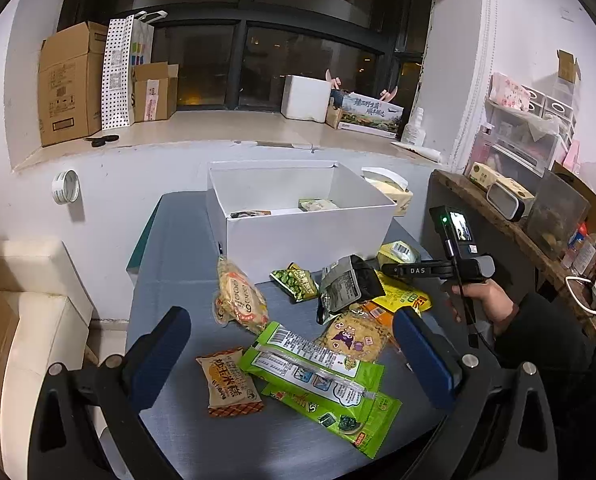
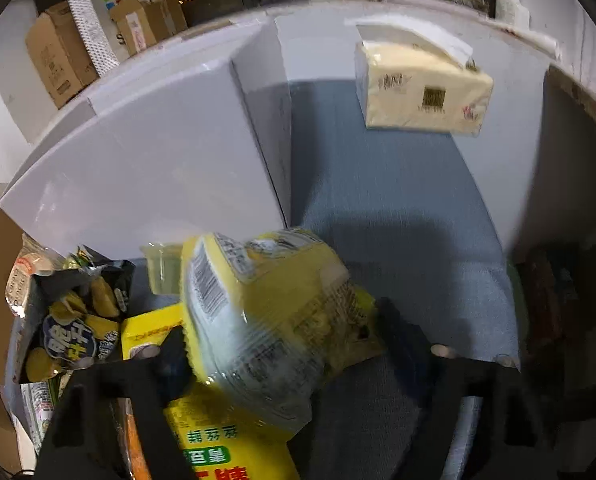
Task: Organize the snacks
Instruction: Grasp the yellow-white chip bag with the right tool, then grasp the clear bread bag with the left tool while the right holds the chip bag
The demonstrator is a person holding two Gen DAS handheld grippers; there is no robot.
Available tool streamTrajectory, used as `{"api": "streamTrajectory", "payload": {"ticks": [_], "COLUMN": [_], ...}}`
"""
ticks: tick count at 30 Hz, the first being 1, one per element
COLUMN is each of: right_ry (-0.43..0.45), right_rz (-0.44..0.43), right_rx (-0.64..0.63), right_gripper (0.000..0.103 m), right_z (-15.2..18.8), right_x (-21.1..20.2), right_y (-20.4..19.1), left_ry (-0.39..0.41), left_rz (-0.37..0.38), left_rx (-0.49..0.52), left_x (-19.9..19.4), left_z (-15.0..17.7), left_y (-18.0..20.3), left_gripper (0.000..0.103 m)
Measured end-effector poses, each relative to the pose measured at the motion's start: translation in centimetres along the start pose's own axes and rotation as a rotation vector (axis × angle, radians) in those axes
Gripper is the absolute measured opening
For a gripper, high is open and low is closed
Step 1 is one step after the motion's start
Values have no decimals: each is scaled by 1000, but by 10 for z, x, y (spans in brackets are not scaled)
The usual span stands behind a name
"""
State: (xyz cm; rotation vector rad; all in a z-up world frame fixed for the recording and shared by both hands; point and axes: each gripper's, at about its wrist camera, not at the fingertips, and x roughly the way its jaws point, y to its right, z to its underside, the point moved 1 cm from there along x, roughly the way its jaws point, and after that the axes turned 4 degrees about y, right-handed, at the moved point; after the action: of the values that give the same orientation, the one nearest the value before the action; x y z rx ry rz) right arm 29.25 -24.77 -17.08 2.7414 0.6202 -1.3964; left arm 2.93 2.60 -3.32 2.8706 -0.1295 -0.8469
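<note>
A white open box [image 1: 305,232] stands on the blue-grey table [image 1: 178,264] with two small packets inside. Several snack packets lie in front of it: a green seaweed pack [image 1: 317,376], an orange rice-cake packet [image 1: 230,384], a round cracker bag [image 1: 240,300], a green pea packet [image 1: 296,282] and a dark foil bag [image 1: 337,288]. My left gripper [image 1: 294,356] is open above the green pack, empty. My right gripper [image 2: 286,344] is shut on a yellow clear-wrapped snack pack [image 2: 266,320], held just above the table beside the box wall [image 2: 158,168]; it shows in the left wrist view [image 1: 397,254].
A tissue pack [image 2: 421,88] sits on the table right of the box. A yellow packet [image 2: 210,440] and the dark foil bag [image 2: 74,320] lie under and left of my right gripper. A wooden shelf [image 1: 497,220] with clutter runs along the right; a white sofa [image 1: 30,312] is left.
</note>
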Motion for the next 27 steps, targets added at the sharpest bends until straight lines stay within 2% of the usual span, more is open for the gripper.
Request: {"api": "streamTrajectory", "payload": {"ticks": [9,16,24,27], "right_ry": [20,122,228,242], "right_rz": [1,0,-39,-51], "right_rx": [-8,-36,-87,-79], "right_gripper": [76,76,76,76], "right_z": [3,4,10,12], "right_x": [-14,-59,-130,-150], "right_y": [-2,-5,-23,-27], "left_ry": [-33,-72,-114,-135], "left_rz": [-24,-33,-47,-45], "left_rx": [-24,-71,-52,-49], "left_x": [11,34,71,87], "left_z": [3,0,-4,-3], "left_y": [-7,-17,-18,-22], "left_gripper": [103,103,103,103]}}
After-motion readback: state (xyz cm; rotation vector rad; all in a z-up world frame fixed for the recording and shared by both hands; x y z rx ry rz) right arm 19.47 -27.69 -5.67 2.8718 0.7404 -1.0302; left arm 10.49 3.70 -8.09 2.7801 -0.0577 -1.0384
